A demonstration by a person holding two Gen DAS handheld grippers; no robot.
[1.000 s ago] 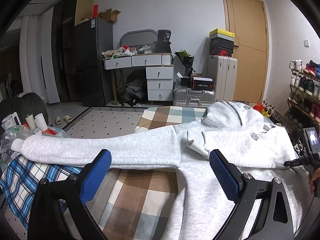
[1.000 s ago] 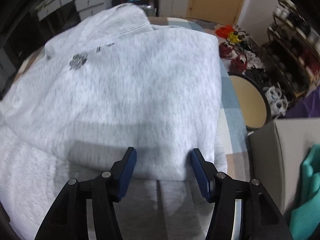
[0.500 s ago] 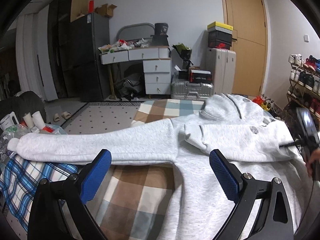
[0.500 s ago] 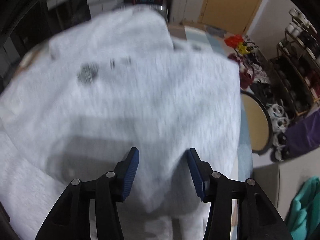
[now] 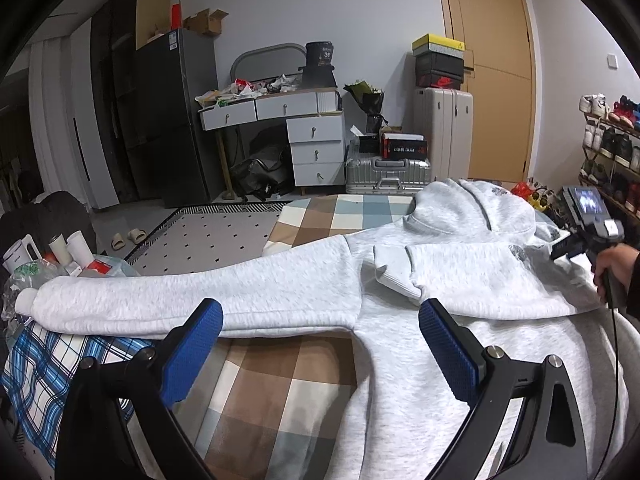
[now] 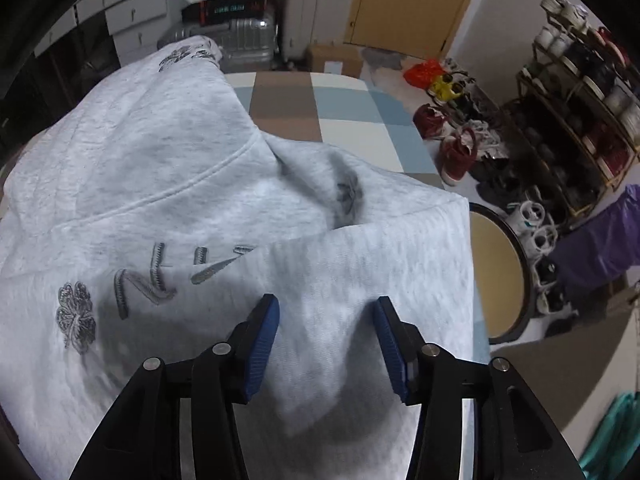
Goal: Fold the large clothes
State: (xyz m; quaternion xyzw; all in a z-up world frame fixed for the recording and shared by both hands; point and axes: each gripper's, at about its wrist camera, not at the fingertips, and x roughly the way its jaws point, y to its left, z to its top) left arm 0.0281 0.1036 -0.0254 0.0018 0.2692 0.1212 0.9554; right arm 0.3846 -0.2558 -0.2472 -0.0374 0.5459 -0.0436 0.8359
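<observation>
The grey hoodie (image 5: 460, 280) lies flat on the checked bedcover (image 5: 280, 392), one sleeve already folded across its chest for a compact stack. Your left gripper (image 5: 320, 344) hovers wide apart, empty. Your right gripper (image 6: 326, 344) has shifted toward the shoulder, jaws closing above the fabric.

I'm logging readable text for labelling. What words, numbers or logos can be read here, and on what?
"36": black box on the white desk.
Red swoosh logo, no words: dark shoebox on the upright suitcase.
Black-and-red box: print too blurred.
Grey hoodie: stitched letters partly hidden by a fold, unreadable.
</observation>
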